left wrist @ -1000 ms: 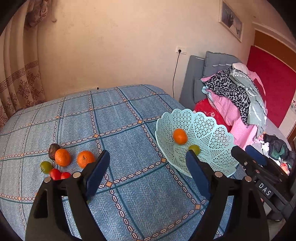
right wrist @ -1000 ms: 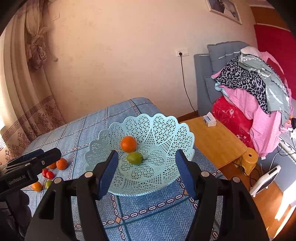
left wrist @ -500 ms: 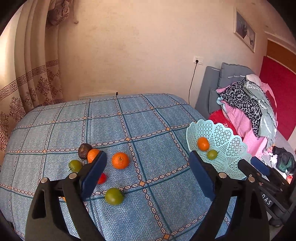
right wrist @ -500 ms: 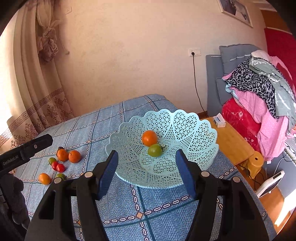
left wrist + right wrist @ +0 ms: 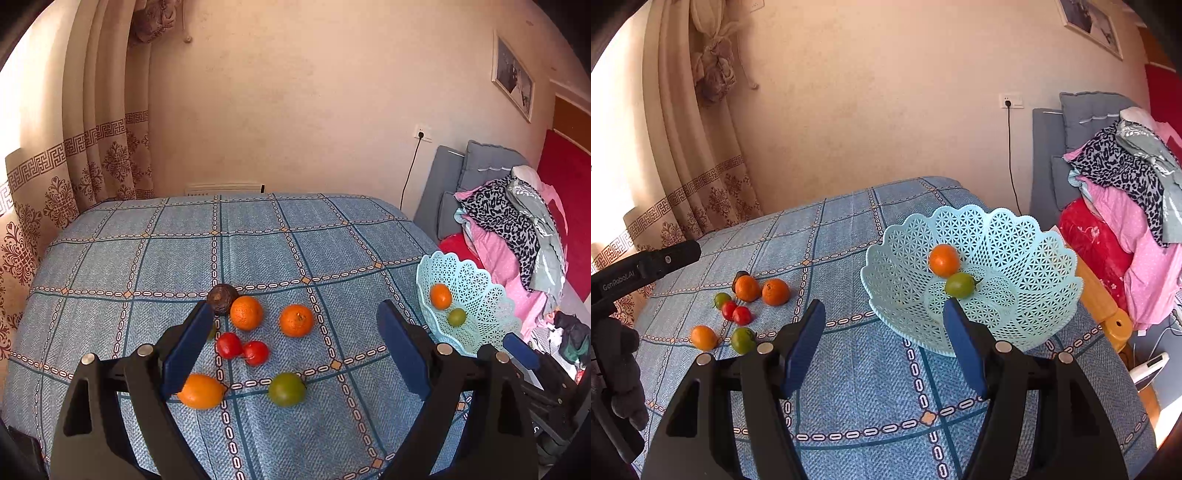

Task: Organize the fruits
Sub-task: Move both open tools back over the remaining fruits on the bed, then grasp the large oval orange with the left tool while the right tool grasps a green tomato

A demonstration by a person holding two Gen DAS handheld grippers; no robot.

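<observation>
Loose fruit lies on the blue checked cloth: two oranges [image 5: 246,312] [image 5: 296,320], two red tomatoes [image 5: 242,349], a dark brown fruit [image 5: 222,294], a green fruit [image 5: 287,388] and an orange-yellow fruit [image 5: 201,391]. My left gripper [image 5: 293,352] hovers open above this cluster, nothing between its fingers. A light-blue lattice basket [image 5: 1015,240] holds an orange [image 5: 944,260] and a green fruit [image 5: 959,284]. My right gripper [image 5: 884,349] stands open just in front of the basket. The same cluster [image 5: 746,302] shows to its left.
The basket [image 5: 476,288] sits near the cloth's right edge. A pile of clothes [image 5: 517,229] on grey cushions lies beyond it, and a wooden side table [image 5: 1104,299] stands lower. A curtain [image 5: 55,166] hangs at the left. A gloved hand [image 5: 617,369] holds the left gripper.
My left gripper has swung left from the basket to above the loose fruit. The right gripper has drawn back a little and turned left, so the basket sits further right.
</observation>
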